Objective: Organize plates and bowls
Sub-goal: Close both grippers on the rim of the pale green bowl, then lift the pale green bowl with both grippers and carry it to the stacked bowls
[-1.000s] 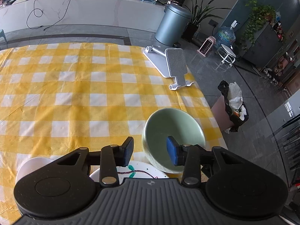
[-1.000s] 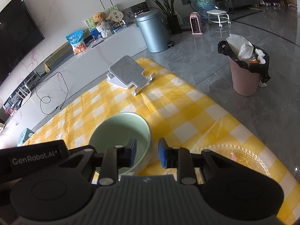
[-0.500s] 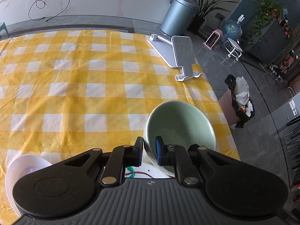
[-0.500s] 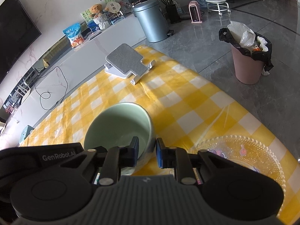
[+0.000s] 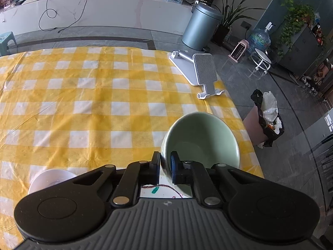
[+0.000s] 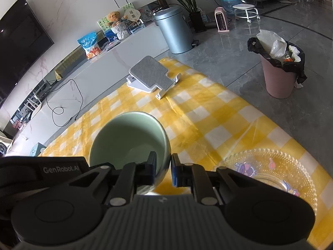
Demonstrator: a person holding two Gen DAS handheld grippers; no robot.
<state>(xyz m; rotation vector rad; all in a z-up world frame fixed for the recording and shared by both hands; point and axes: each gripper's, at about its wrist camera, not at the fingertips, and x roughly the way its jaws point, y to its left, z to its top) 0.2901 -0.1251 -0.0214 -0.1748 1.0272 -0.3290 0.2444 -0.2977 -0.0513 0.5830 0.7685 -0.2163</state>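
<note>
- The green bowl (image 5: pixel 200 139) sits near the right edge of the desk (image 5: pixel 87 104), over the yellow checked cloth, with both grippers on its rim from opposite sides.
- The left gripper (image 5: pixel 165 167) has just been closing its jaws, and they now pinch the bowl's near wall, one pad outside and one inside.
- The right gripper (image 6: pixel 163 166) has likewise just been closing its jaws; they straddle the bowl's right-hand rim and look pressed onto it.
- The bowl looks like glazed ceramic: stiff, fairly heavy, smooth and likely slippery under the pads, and it would chip or break if dropped.
- The rim is the sensible place to hold it, and a grip on two sides should stop it swinging or tipping.
- A white bowl (image 5: pixel 51 180) lies near the left gripper, half hidden by its body.
- A white plate with a drawn pattern (image 5: pixel 158 190) shows only as a sliver under the green bowl; whether the bowl rests on it or is lifted clear I cannot tell.
- A clear beaded glass plate (image 6: pixel 272 170) with cartoon prints lies just right of the bowl, and its near part is cut off by the right gripper.
- A folding stand (image 5: pixel 199 73) rests at the desk's far corner, well apart from the dishes.
- The bowl's foot and its contact with the cloth are hidden in both views.
</note>
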